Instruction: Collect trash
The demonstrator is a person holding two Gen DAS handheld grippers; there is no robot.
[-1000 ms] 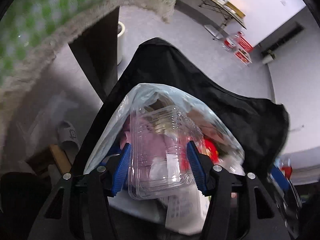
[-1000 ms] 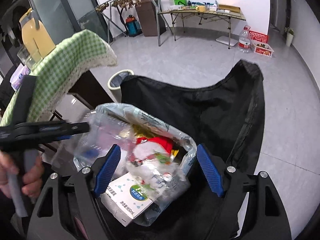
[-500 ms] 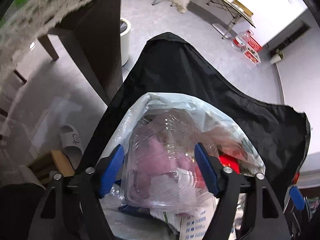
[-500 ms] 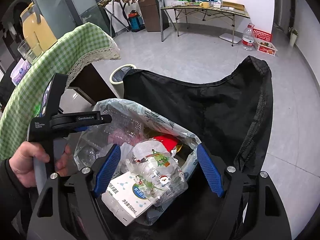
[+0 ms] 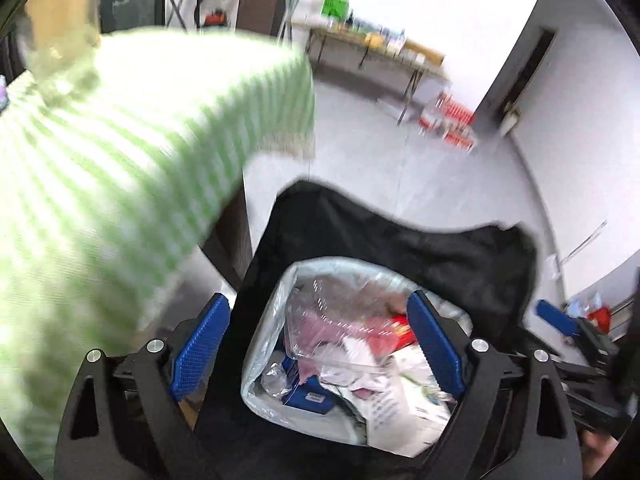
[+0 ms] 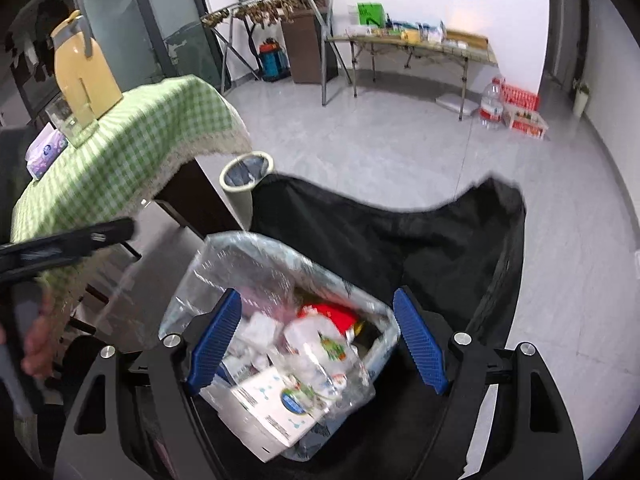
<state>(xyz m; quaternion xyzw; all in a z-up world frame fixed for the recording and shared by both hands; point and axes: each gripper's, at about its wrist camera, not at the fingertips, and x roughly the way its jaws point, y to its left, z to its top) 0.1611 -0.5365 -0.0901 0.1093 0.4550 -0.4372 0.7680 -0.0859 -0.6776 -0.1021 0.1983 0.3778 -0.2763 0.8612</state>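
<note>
bright, even indoor light; left wrist view motion-blurred, tablecloth (image 5: pixel 120 160) overexposed; fisheye edges bend, corners dark.

above bag: open air over the trash bag (image 6: pixel 280 264), its mouth packed with trash | left: table edge with green checked cloth (image 6: pixel 132 148) close beside bag | behind: black fabric (image 6: pixel 400 240) rising round bag, small bin (image 6: pixel 246 172) at table corner | beyond: bare grey floor (image 6: pixel 380 140)

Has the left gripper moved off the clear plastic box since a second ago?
Yes. The left gripper has risen away from the trash bag, its jaws just opening, leaving the clear plastic box inside.
</note>
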